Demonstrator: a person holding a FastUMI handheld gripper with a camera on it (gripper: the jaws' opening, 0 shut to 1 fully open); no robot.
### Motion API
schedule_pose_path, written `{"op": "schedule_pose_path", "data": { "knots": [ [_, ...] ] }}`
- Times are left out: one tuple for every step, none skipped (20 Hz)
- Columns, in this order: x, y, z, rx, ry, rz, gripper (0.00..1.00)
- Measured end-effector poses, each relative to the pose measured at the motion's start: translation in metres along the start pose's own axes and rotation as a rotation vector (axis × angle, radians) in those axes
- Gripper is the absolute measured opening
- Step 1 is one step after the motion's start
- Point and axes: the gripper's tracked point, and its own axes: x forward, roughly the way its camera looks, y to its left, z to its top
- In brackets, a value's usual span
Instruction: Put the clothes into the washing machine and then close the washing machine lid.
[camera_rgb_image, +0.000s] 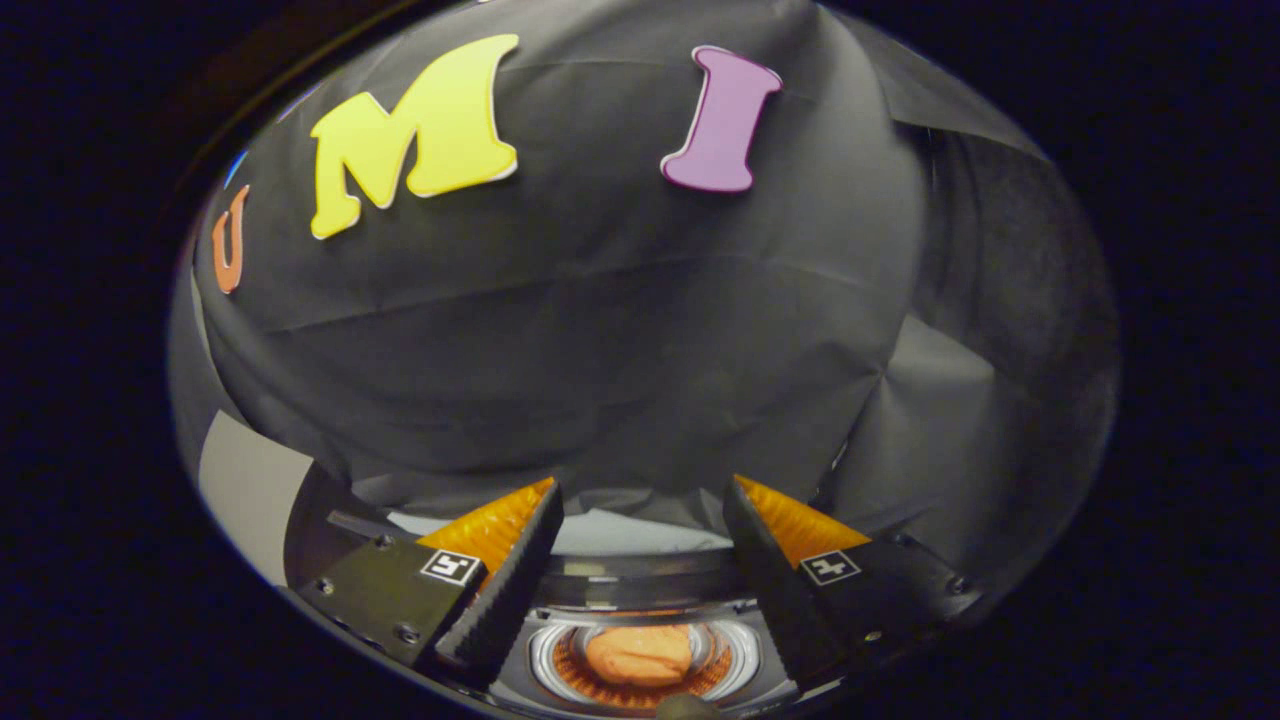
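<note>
My gripper (640, 500) is open, its two fingers spread wide with nothing between them. Below and between the fingers I look down into the round drum opening of the washing machine (640, 585). An orange piece of clothing (638, 655) lies bunched inside the drum, under the gap between the fingers. The machine's dark rim runs across behind the drum opening. The lid is not something I can make out.
The black cloth wall (620, 330) hangs close ahead beyond the fingers. A pale panel (245, 490) stands to the left of the machine, and a white surface (640, 532) shows just past the machine's back rim.
</note>
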Motion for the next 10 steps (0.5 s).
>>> {"op": "schedule_pose_path", "data": {
  "knots": [
    [0.0048,-0.0003,0.0012,0.0,-0.021,0.0,1.0],
    [0.0062,0.0003,0.0,0.005,-0.032,0.006,1.0],
    [0.0057,0.0007,0.0008,0.012,-0.047,0.011,1.0],
    [0.0043,0.0007,0.0008,0.012,-0.063,0.014,1.0],
    [0.0055,0.0005,0.0012,0.008,-0.078,0.018,1.0],
    [0.0048,0.0005,0.0015,0.007,-0.097,0.021,1.0],
    [0.0047,0.0008,0.0016,0.008,-0.11,0.023,1.0],
    [0.0031,0.0005,0.0003,0.009,-0.115,0.025,1.0],
    [0.0017,0.0008,-0.0009,0.008,-0.122,0.027,1.0],
    [-0.0007,0.0012,-0.0021,0.007,-0.131,0.029,1.0]
  ]
}}
